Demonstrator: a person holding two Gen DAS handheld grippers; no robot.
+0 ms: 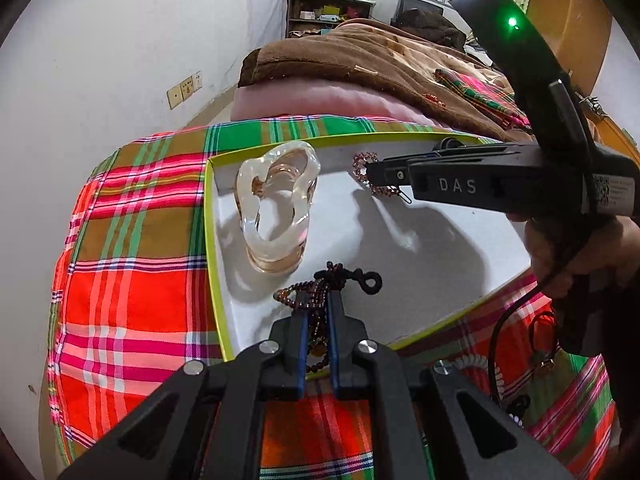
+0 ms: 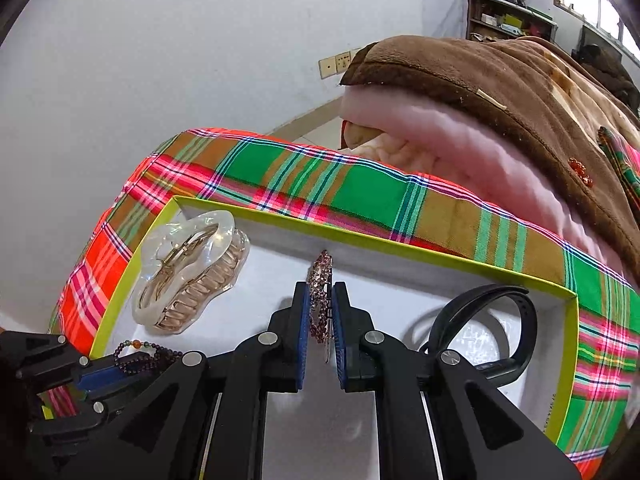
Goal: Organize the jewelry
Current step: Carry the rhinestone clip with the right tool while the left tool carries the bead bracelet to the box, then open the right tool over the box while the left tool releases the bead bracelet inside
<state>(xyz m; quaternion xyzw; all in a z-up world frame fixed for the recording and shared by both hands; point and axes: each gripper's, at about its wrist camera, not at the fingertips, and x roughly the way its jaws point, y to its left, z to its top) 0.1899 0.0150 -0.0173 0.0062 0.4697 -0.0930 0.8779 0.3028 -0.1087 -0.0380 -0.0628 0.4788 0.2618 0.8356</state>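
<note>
Watch part hidden behind right gripper.

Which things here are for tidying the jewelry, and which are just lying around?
For the job: box, hair claw, sparkly clip, bead string, watch band, left gripper, right gripper.
Just lying about: plaid cloth, brown blanket, shelf.

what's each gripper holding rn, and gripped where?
Left gripper: dark beaded bracelet, bunched strands. Right gripper: rhinestone hair clip, gripped across its flat faces at the clasp end.
</note>
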